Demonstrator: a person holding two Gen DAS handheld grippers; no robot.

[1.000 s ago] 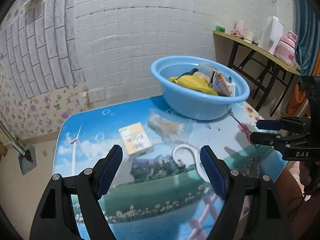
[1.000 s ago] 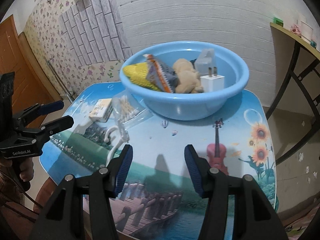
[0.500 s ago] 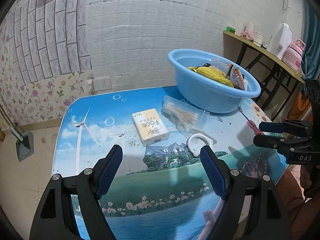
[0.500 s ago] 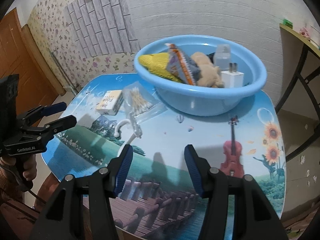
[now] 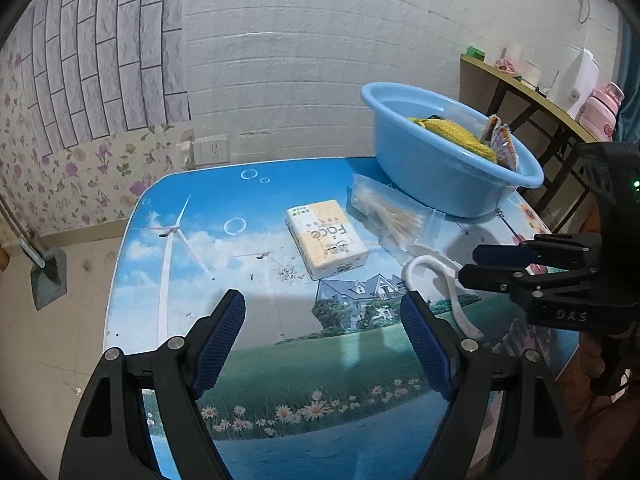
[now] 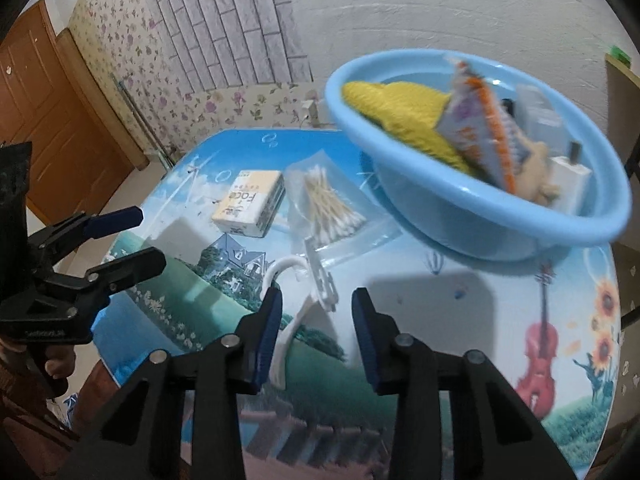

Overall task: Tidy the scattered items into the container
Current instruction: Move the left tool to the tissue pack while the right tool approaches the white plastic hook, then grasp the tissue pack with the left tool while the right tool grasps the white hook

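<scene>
The picture-printed worktop (image 5: 192, 240) carries a smooth blue plastic basin (image 6: 480, 216), which has drifted to the right of both views since a second ago. The tissue pack (image 5: 326, 238) lies flat, long axis running away towards the wall. The left tool (image 5: 322, 344) is spread wide over bare worktop; the right tool (image 6: 316, 322) has narrowed and is closing above the curved white plastic hook (image 6: 280, 272), not pinching it.

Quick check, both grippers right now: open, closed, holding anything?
Left gripper: open wide, empty, above the table.
Right gripper: jaws closing around the white hanger, pads not yet pressing on it.
</scene>
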